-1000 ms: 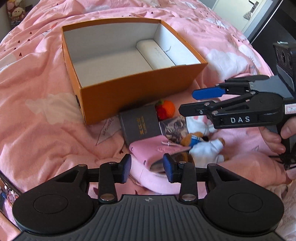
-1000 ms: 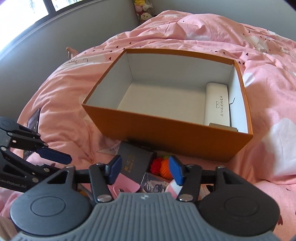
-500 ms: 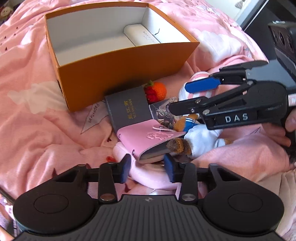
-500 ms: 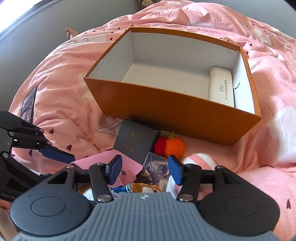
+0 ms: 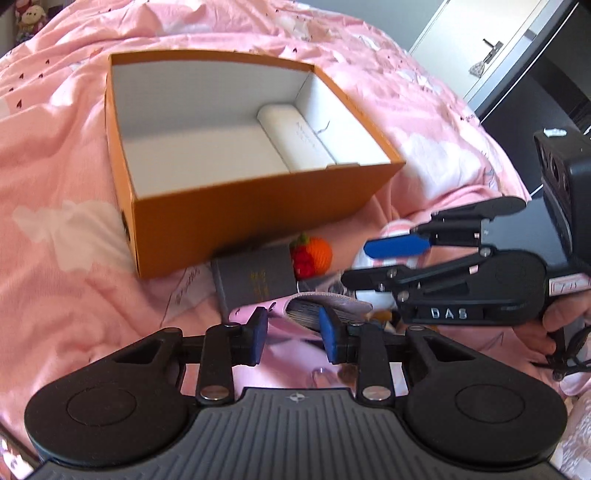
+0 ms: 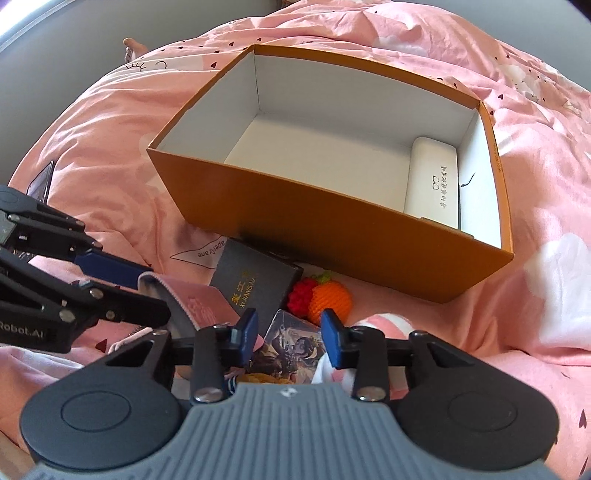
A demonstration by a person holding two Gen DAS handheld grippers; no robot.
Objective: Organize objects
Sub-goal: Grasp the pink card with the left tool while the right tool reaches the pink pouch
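An orange box with a white inside stands on the pink bedcover and holds a white glasses case. In front of it lie a dark booklet, a crocheted orange and strawberry, a picture card, a pink wallet and a pink-striped white plush. My left gripper is closing with the wallet's raised edge between its jaws. My right gripper is closing just above the card, nothing pressed.
A dark phone lies on the bedcover to the left. A hand holds the right gripper's handle. A white cabinet door stands beyond the bed at the right, and a plush toy sits at the far left corner.
Both pairs of jaws have narrowed. The pink wallet's edge has tipped up and now sits between the left pads. The right gripper has come lower over the card.
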